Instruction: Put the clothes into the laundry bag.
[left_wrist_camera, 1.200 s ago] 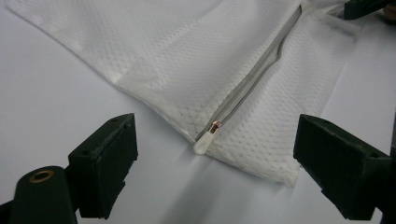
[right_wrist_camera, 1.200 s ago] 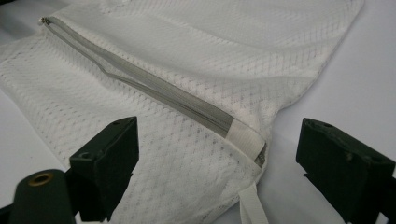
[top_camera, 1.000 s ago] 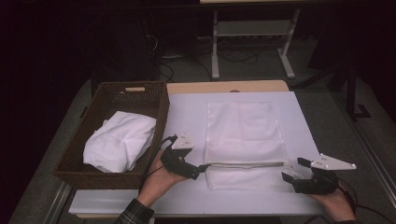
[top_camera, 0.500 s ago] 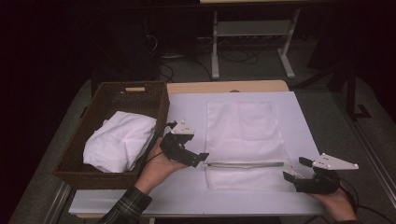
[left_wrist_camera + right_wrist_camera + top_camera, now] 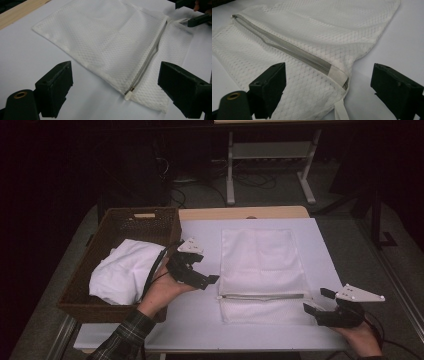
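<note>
Here both the left gripper [image 5: 200, 270] and right gripper [image 5: 320, 301] gape empty beside the mesh bag [image 5: 262, 265]; a wicker basket [image 5: 120, 222] of white cloth [image 5: 122, 272] sits left of the left gripper.

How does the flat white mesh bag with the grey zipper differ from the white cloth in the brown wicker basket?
The flat white mesh zipper bag lies spread out and smooth on the white table surface; the white cloth sits crumpled in a heap inside the brown wicker basket. The mesh bag shows a grey zipper across it; the cloth shows none. Both are white fabric.
</note>
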`<state>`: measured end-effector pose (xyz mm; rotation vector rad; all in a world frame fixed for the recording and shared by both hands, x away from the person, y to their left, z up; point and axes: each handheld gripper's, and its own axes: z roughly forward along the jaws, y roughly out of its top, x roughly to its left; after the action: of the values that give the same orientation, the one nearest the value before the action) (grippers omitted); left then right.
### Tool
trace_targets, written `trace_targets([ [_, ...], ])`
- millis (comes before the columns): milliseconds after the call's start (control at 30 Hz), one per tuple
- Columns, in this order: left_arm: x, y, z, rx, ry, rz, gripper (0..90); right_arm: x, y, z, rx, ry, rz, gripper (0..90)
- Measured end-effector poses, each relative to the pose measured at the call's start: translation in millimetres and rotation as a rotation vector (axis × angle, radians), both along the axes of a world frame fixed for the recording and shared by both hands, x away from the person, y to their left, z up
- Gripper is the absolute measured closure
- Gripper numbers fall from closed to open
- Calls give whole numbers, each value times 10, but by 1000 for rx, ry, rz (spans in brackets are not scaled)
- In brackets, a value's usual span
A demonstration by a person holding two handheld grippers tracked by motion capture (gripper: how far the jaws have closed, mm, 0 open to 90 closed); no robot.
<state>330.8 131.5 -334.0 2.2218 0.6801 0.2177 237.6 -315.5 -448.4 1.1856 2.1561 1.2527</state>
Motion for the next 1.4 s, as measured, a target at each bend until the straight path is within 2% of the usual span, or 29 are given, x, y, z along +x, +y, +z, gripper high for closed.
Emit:
trace_targets([
  [200, 71, 64, 54, 11, 10, 4, 107, 1, -1, -2, 1, 3, -1, 127],
  [333, 110, 115, 80, 39, 17, 13, 98, 1, -5, 0, 3, 1, -3, 127],
  [467, 131, 160, 119, 50, 8, 13, 90, 0, -10, -1, 3, 0, -4, 127],
  [533, 139, 181, 127, 47, 16, 14, 88, 1, -10, -1, 2, 1, -5, 127],
  [633, 156, 223, 129, 73, 16, 23, 89, 0, -6, 0, 0, 0, -4, 126],
  [733, 168, 286, 155, 77, 10, 32, 90, 0, -6, -2, 1, 0, -4, 127],
  [867, 195, 384, 175, 79, 9, 55, 92, 1, -7, -3, -1, 1, -6, 127],
  [1033, 247, 536, 196, 91, 10, 111, 94, 1, -6, -4, -5, 1, -6, 127],
  [1233, 291, 773, 237, 82, 8, 167, 94, 1, -9, -4, -6, -1, -7, 127],
  [1400, 319, 961, 243, 95, 0, 202, 94, 0, -8, -3, -8, -1, -9, 127],
])
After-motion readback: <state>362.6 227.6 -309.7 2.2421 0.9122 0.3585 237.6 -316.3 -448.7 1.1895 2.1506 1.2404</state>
